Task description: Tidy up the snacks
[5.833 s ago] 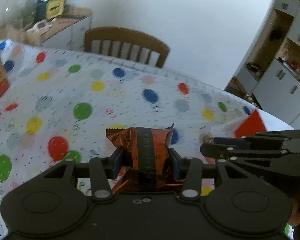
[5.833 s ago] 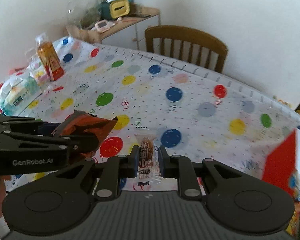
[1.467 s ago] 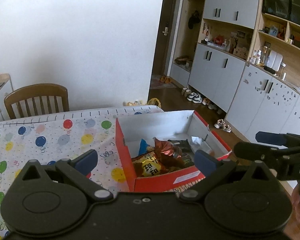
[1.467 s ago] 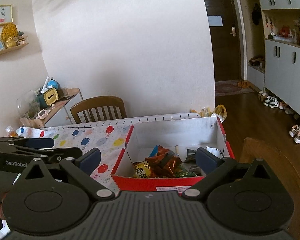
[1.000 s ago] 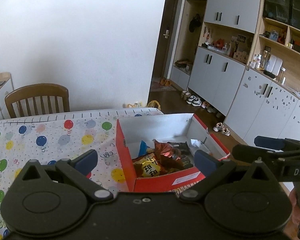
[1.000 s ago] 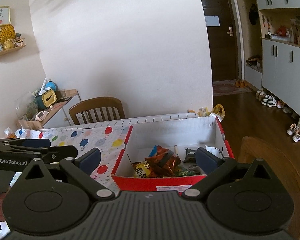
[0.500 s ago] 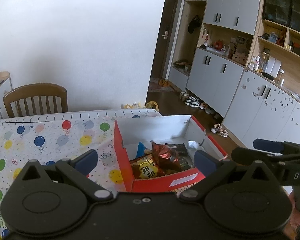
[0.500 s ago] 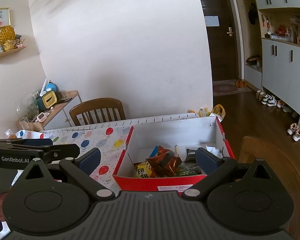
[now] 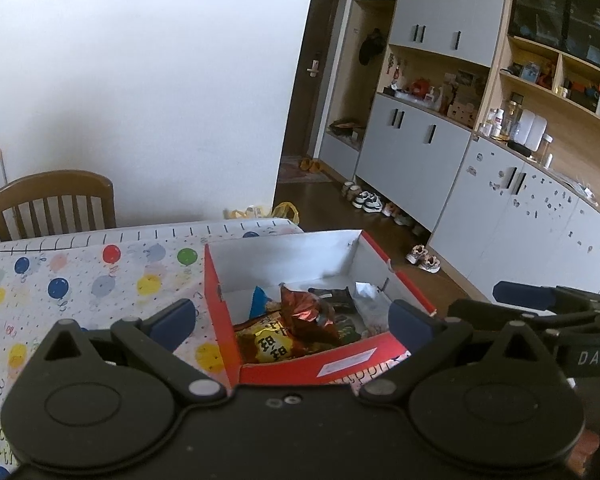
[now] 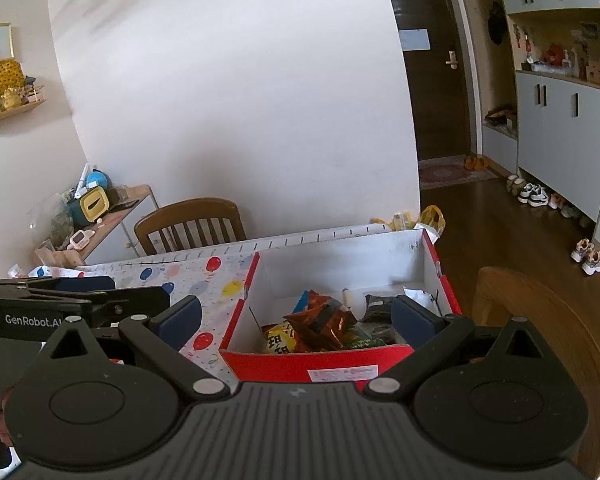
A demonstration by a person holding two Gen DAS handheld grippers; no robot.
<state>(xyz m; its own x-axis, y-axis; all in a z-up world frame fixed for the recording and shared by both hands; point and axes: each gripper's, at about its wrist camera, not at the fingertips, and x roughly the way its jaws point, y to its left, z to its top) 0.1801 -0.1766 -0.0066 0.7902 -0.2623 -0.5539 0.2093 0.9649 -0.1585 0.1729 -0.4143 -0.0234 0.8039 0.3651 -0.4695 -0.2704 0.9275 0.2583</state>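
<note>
Both claws, the left claw [image 9: 292,322] and the right claw [image 10: 296,318], are hanging wide open and empty above the red cardboard box [image 10: 300,364], where the snack packets [image 10: 320,326] are lying heaped. Judging risk: the box is sitting at the counter [image 9: 100,276] corner, so a careless nudge could be tipping it off.

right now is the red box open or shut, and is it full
Open, with no lid in view. The red box shows its white inside and a pile of snack packets at the near end; the far part shows bare floor, so it is partly filled.

Home — shoes [image 9: 366,201], cabinets [image 9: 414,154]
</note>
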